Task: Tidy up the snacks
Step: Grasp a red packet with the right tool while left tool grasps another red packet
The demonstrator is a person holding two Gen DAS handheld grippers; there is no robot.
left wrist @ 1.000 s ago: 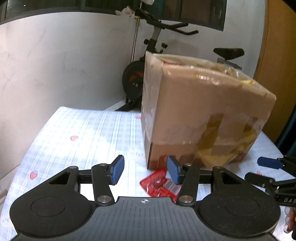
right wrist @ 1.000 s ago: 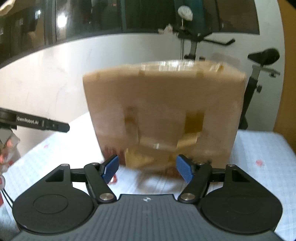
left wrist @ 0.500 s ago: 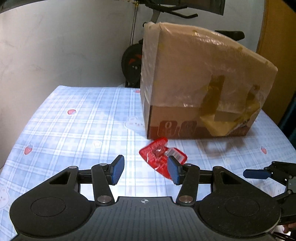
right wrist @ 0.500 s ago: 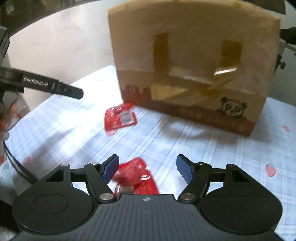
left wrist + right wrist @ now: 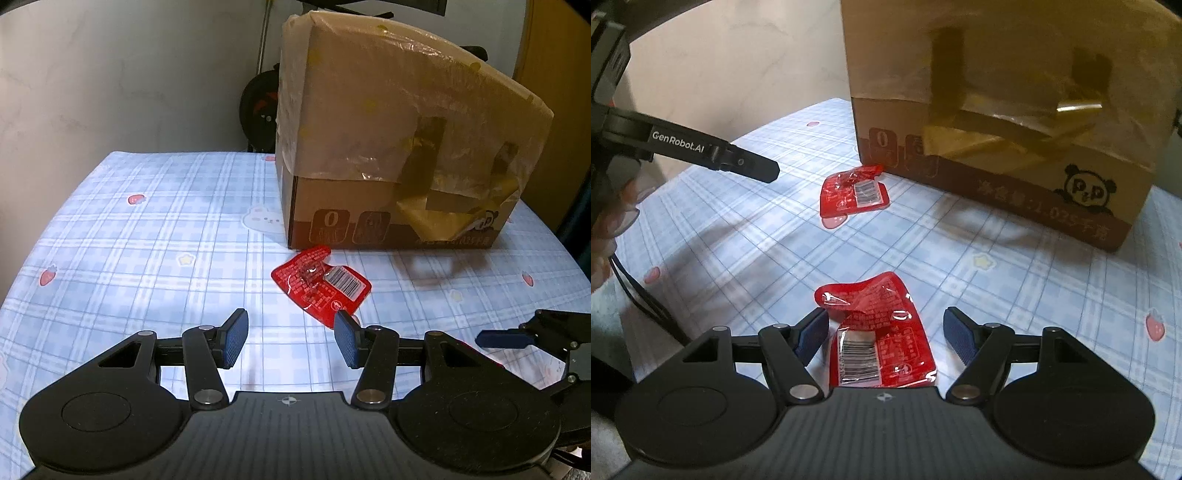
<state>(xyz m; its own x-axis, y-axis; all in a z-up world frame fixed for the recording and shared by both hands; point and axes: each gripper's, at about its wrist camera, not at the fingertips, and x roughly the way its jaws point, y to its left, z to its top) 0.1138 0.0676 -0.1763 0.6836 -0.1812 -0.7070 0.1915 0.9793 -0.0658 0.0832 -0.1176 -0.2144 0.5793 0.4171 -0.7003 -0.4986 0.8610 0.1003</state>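
Note:
Two red snack packets lie on the blue checked tablecloth (image 5: 147,236). The far packet (image 5: 320,285) (image 5: 851,194) lies just before the taped cardboard box (image 5: 399,147) (image 5: 1015,110). The near packet (image 5: 877,332) lies flat between my right gripper's fingers. My right gripper (image 5: 884,338) is open around it, apart from it; it also shows at the right edge of the left wrist view (image 5: 532,338). My left gripper (image 5: 291,341) is open and empty, just short of the far packet; one finger (image 5: 713,153) of it shows in the right wrist view.
The box stands at the back right of the table and is wrapped in plastic film and tape. An exercise bike (image 5: 262,107) stands behind it by the white wall. A wooden door (image 5: 554,74) is at the right.
Both grippers have pulled back and tilted down from the box toward the tabletop. The two red packets have come into view, the near one now between my right fingers.

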